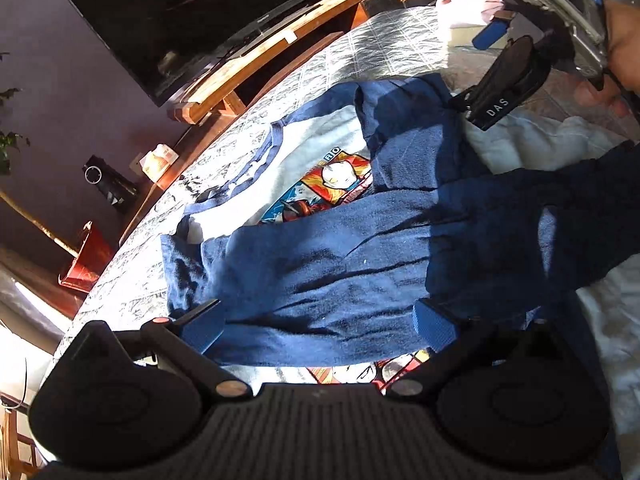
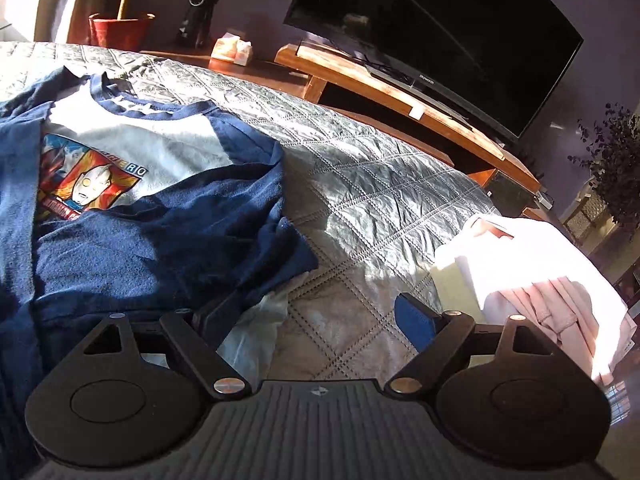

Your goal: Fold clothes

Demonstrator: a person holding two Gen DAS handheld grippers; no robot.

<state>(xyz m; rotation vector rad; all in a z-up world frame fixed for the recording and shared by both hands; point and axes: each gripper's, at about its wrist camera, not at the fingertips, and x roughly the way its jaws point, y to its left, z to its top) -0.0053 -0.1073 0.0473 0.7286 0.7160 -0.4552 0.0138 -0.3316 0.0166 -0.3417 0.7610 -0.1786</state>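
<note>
a bed (image 2: 360,168) with a grey quilted cover fills both views, and a dark television (image 2: 436,36) stands on a wooden stand (image 2: 400,92) beyond it. a white and navy shirt (image 1: 304,160) with a cartoon print lies flat on the quilt, both long navy sleeves (image 1: 320,264) folded across its front. a folded pile of pale clothes (image 2: 532,264) sits on the bed well apart from the shirt, on its right. the left gripper (image 1: 318,324) hangs over the folded sleeve, its fingers spread wide and holding nothing. the right gripper (image 2: 316,312) is over the quilt by the shirt's edge, its fingers open and empty too
</note>
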